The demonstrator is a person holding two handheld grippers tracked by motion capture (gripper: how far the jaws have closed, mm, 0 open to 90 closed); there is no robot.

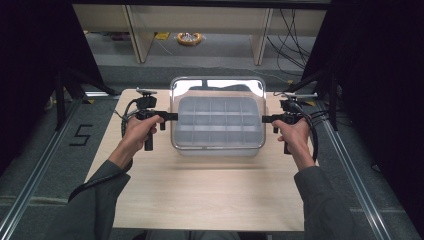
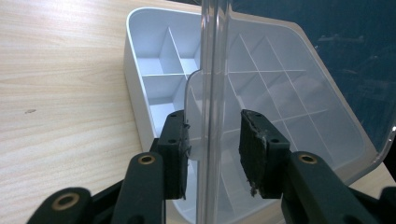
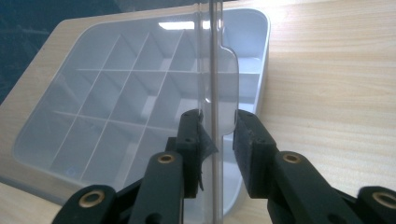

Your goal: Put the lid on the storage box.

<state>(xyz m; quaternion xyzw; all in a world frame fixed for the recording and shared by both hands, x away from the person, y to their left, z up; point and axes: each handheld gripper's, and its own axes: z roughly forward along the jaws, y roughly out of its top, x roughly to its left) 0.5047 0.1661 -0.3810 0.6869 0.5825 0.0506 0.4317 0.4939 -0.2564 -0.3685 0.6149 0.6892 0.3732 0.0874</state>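
A white box (image 1: 220, 151) divided into several compartments sits at the back middle of the wooden table (image 1: 200, 200). Its clear lid (image 1: 218, 85) is held raised and tilted over it. My left gripper (image 1: 174, 116) is shut on the lid's left side tab and my right gripper (image 1: 265, 119) on the right side tab. In the left gripper view the jaws (image 2: 212, 135) straddle the lid's edge (image 2: 212, 70), with the box (image 2: 159, 51) beyond. In the right gripper view the jaws (image 3: 217, 130) clamp the tab of the lid (image 3: 140, 74) over the box (image 3: 254, 56). All the compartments look empty.
Bare tabletop stretches in front of the box and on both sides. Behind the table, on the floor, are shelf legs, a yellow roll (image 1: 189, 38) and cables (image 1: 290, 35). A floor mark "5" (image 1: 80, 135) lies to the left.
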